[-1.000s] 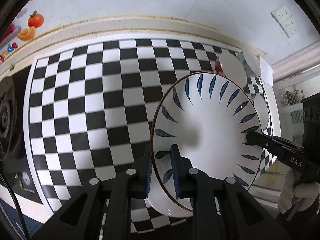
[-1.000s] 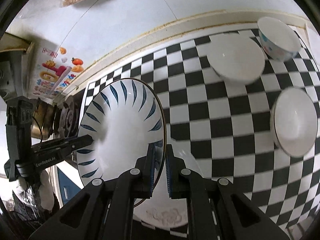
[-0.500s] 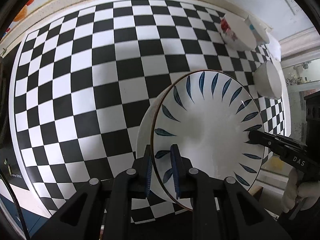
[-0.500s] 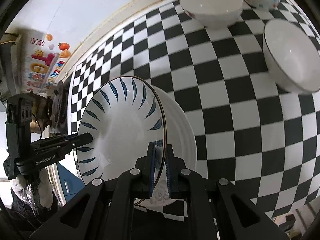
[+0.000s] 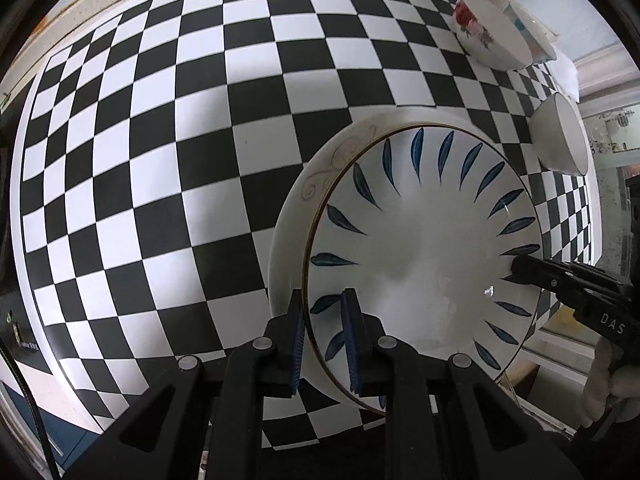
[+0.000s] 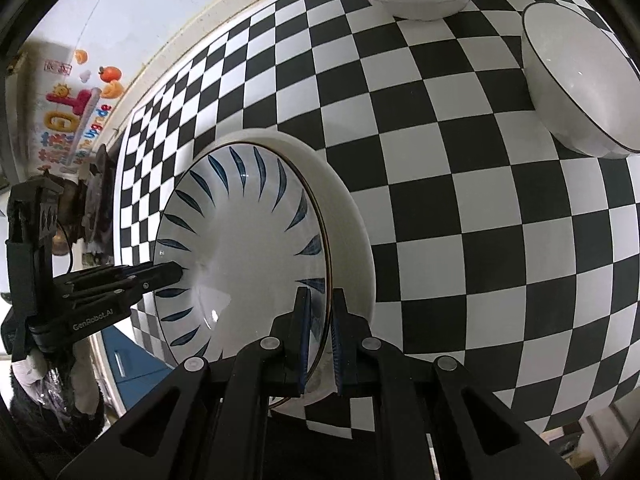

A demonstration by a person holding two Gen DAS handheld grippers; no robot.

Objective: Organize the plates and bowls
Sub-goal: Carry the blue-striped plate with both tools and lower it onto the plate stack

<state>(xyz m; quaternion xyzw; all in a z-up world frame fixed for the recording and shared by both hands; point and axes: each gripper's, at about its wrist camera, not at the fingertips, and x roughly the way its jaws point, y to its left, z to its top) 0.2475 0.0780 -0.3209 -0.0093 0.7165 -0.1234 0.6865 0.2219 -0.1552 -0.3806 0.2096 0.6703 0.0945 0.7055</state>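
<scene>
Lowered since the earlier frame, blue-leaf plate (image 5: 424,248) now just above a plain white plate (image 5: 296,200) on the checkered tablecloth (image 5: 160,160), left gripper (image 5: 323,340) and right gripper (image 6: 320,332) each clamped on opposite rims, three bowls (image 6: 580,92) well apart.

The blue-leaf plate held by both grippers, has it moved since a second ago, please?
Yes. The blue-leaf plate has come down toward the checkered table, now sitting just over the white plate beneath it.
</scene>
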